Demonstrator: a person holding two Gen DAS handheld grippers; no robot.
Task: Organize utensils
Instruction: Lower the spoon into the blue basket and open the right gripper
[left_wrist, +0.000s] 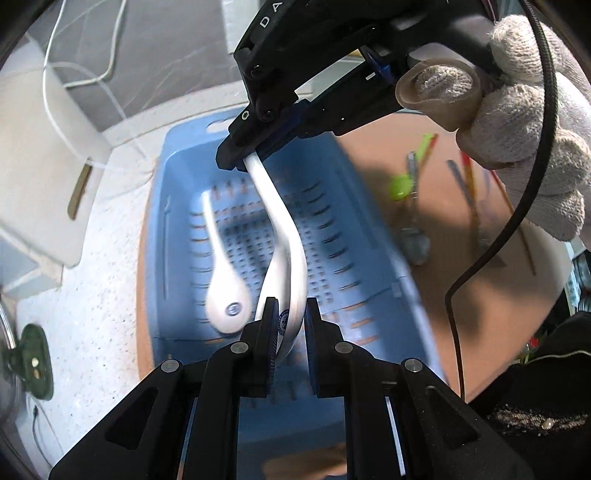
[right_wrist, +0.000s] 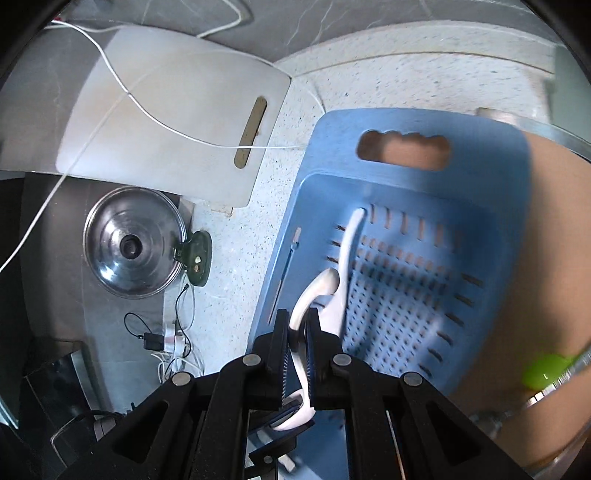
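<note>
Both grippers — left gripper (left_wrist: 287, 325), right gripper (right_wrist: 297, 332) — clamp one white spoon (left_wrist: 275, 206) above the blue basket (left_wrist: 369, 236). Uneven release risks it dropping askew onto the second spoon (left_wrist: 221, 280).

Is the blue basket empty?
No: a white spoon already lies on the slotted floor of the blue basket, beside the spoon held above it.
</note>
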